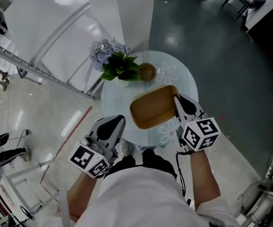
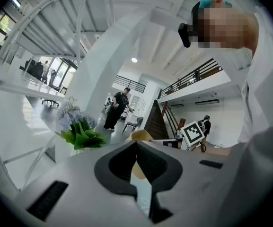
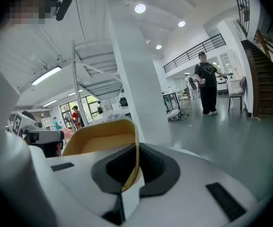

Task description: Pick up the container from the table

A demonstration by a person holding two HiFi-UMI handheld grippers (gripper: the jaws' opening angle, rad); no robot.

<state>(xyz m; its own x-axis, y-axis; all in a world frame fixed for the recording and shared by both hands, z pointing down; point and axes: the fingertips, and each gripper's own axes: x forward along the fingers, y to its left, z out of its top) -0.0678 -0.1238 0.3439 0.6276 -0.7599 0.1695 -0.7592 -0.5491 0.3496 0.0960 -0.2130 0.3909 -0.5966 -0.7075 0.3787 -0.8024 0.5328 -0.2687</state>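
A shallow tan container (image 1: pixel 153 109) with rounded corners is held over the round glass table (image 1: pixel 186 82). My right gripper (image 1: pixel 178 103) is shut on the container's right rim. In the right gripper view the thin wall (image 3: pixel 135 148) is pinched between the dark pads, and the container's hollow (image 3: pixel 101 138) opens to the left. My left gripper (image 1: pixel 118 122) hovers at the table's near left edge, apart from the container. Its jaws meet in a closed line (image 2: pixel 136 148) with nothing between them. The container's edge (image 2: pixel 141 135) shows just past them.
A pot of pale blue flowers with green leaves (image 1: pixel 113 60) stands at the table's far left, with a round brown object (image 1: pixel 146 72) beside it. A white pillar (image 1: pixel 134 13) rises behind the table. People stand far off on the grey floor (image 3: pixel 207 82).
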